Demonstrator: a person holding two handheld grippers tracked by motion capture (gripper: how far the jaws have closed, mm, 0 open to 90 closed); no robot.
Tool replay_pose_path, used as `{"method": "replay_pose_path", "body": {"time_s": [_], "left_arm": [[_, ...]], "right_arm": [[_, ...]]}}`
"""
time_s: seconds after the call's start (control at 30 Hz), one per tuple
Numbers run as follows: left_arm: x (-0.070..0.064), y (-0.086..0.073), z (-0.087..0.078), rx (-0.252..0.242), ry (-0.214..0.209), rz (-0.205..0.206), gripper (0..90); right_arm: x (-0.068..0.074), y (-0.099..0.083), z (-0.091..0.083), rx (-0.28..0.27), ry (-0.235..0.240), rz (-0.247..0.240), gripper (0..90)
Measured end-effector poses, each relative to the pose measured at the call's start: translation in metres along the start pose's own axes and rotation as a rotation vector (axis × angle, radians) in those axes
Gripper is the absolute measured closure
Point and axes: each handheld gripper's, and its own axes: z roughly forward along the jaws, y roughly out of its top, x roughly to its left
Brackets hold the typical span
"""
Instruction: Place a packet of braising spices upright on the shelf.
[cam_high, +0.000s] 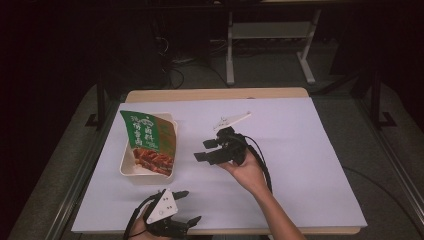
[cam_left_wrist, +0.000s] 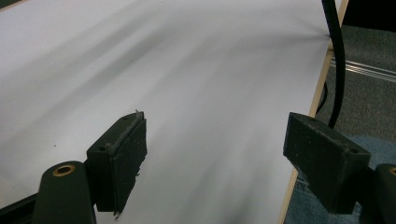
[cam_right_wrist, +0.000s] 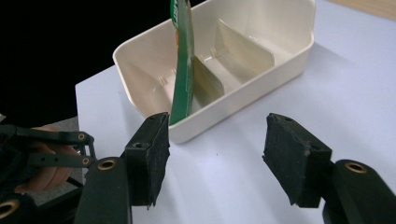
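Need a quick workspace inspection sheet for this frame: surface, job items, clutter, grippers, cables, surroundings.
Surface: white sheet over a wooden table.
Job's things: cream divided tray at the left of the table; green sauce packet standing tilted inside it.
Clutter: nothing seen.
Grippers: left gripper open at the near edge, holding nothing; right gripper open, holding nothing, jaws towards the tray.
Cables: black cable trailing along the right forearm; another off the left gripper.
Surroundings: dark room, grey floor, white table frame behind.
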Motion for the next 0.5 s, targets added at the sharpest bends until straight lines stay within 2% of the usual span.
{"method": "replay_pose_path", "body": {"time_s": [0.5], "left_arm": [[0.002,0.000,-0.001,0.002,-0.001,0.003,21.0]], "right_arm": [[-0.008,-0.020,-0.019,0.011,-0.013,0.018,37.1]]}}
